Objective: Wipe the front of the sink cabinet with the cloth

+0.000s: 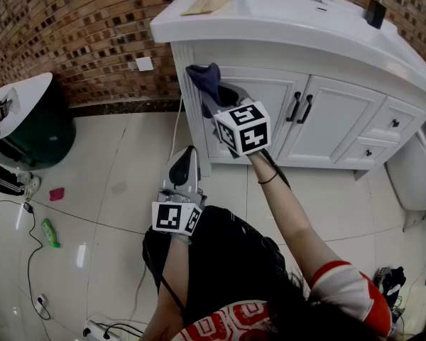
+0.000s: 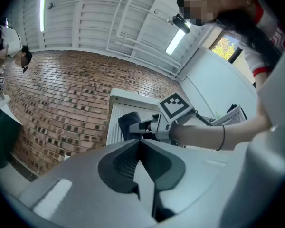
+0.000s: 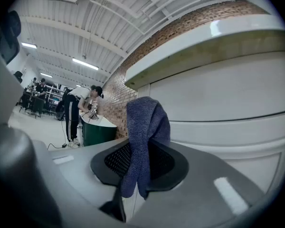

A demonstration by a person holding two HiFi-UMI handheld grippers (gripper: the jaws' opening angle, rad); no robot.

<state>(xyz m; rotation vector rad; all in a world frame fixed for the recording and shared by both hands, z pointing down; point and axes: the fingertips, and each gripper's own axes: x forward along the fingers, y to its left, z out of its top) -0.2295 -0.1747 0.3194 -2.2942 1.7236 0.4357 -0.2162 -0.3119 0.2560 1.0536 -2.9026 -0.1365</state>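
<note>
Right tongs (image 3: 138, 167): clamped on cloth (image 3: 145, 122), which sits at the upper left corner of the cabinet front (image 1: 266, 94).
Left tongs (image 2: 140, 158): together, empty, low, well apart from cabinet front.
Unwiped span: likely rightward from cloth; right tongs nearer.

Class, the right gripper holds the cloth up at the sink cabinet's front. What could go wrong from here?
1. The cloth is pinched by only a narrow fold in the right gripper; drag along the cabinet front could pull it free.
2. Sweeping right, its loose end could catch on the black door handles.
</note>
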